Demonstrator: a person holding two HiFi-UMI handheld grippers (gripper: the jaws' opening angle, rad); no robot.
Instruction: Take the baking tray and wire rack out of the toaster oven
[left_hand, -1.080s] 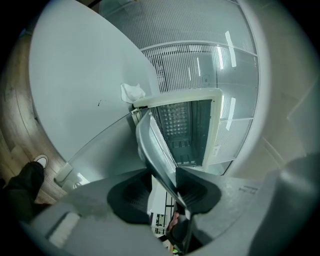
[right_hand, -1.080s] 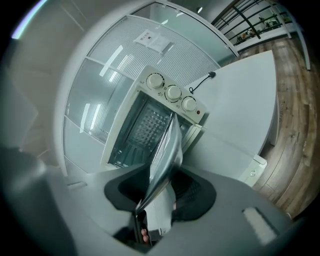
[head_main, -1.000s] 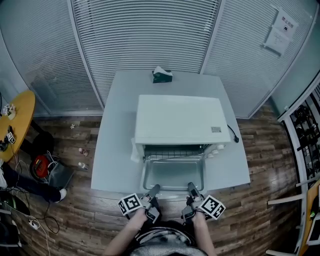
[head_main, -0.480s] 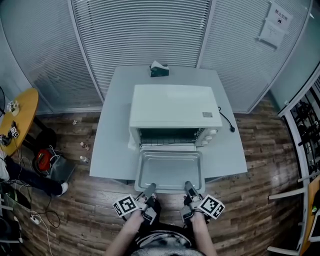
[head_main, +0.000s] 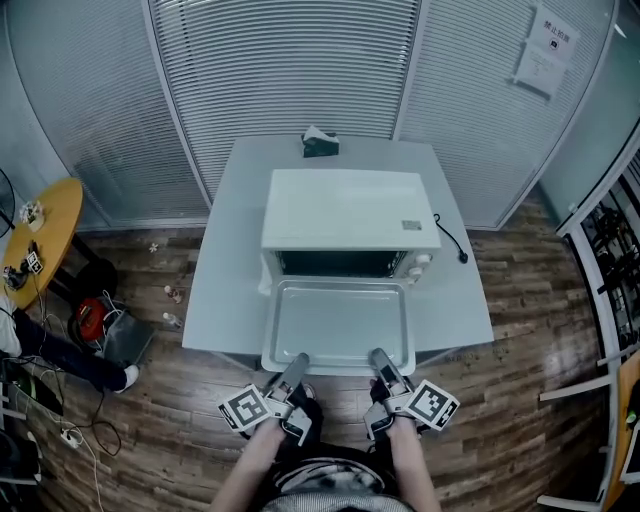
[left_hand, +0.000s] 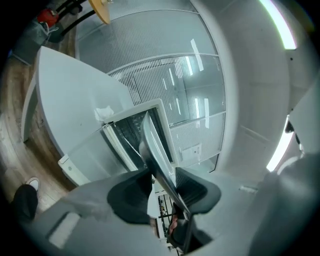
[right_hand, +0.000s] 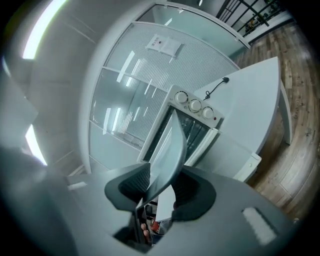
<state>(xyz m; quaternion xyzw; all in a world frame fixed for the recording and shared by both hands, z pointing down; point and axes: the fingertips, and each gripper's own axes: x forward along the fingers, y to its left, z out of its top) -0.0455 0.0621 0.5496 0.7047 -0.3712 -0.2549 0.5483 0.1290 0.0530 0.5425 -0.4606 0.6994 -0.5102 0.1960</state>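
- Step in hand: the baking tray (head_main: 338, 322) is being drawn out of the toaster oven (head_main: 345, 210); it sits level in front of the open mouth, out over the near edge of the counter (head_main: 225, 290), and looks clear, or all but clear, of the cavity
- The left gripper (head_main: 296, 364) and right gripper (head_main: 380, 360) each have their jaws clamped on the tray's near rim, one towards each corner
- Next move, as I judge it: find a bare patch of counter beside the oven and set the tray down flat; both grips must hold evenly or it will tip; then go back in for the wire rack
- The head view shows the tray's whole outline but leaves the oven mouth dark
- The left gripper view shows the rim edge-on between the pads, and behind it what looks like the wire rack (left_hand: 128, 126) inside the oven
- Only the right gripper view shows the control knobs (right_hand: 195, 105)
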